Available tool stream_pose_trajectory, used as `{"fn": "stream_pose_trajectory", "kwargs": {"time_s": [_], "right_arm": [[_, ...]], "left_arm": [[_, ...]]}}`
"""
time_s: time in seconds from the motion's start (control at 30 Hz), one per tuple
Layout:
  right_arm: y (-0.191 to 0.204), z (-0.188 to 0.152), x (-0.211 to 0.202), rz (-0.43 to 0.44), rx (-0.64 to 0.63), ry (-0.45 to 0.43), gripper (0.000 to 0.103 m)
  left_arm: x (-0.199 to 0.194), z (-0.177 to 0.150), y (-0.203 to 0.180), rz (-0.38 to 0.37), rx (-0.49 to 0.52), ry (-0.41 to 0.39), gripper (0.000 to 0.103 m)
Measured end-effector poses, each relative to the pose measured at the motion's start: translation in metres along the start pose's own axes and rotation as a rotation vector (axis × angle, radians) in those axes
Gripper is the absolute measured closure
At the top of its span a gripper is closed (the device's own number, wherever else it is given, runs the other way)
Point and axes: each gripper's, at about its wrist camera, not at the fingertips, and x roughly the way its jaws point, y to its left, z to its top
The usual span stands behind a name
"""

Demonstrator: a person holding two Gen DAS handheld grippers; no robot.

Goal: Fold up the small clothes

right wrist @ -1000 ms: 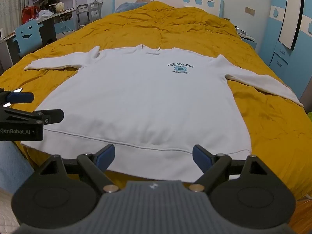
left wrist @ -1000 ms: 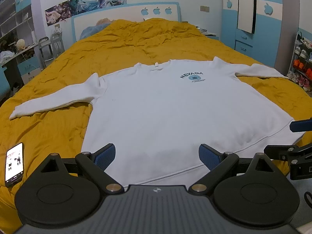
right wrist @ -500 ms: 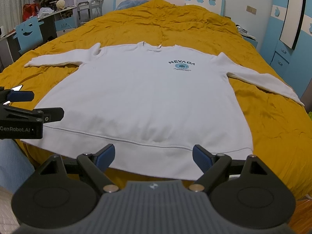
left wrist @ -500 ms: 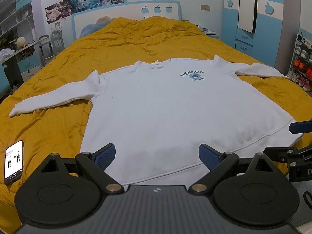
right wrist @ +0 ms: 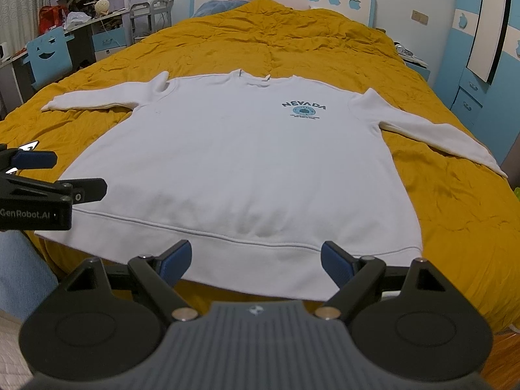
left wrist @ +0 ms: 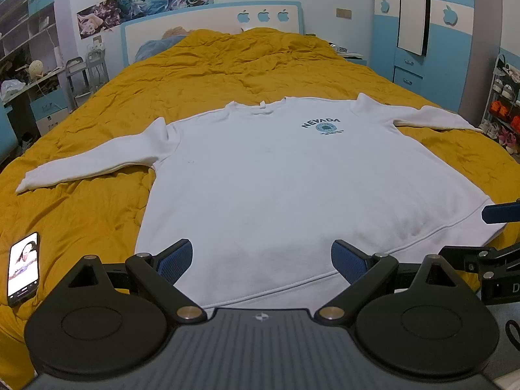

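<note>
I am holding my left gripper (left wrist: 261,256) with its fingers spread wide and empty over the hem of the white sweatshirt (left wrist: 292,178), which is lying flat, front up, sleeves out, on the yellow bed (left wrist: 227,65). To its right, my right gripper (right wrist: 255,258) is hovering equally wide and empty by the hem's other end, probably so each can pinch a corner for the first fold.

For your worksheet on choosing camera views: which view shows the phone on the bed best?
The left wrist view. The phone lies whole on the yellow bedspread, screen lit, left of the white sweatshirt. In the right wrist view only a sliver of it shows behind the left gripper.
</note>
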Motion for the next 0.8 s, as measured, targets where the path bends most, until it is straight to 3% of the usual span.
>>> {"fn": "stream_pose_trajectory", "kwargs": {"time_s": [0.8], "right_arm": [[0.0014, -0.0005, 0.0011, 0.001, 0.002, 0.004, 0.020]], "left_arm": [[0.0002, -0.0008, 0.0006, 0.001, -0.001, 0.001, 0.000]]}}
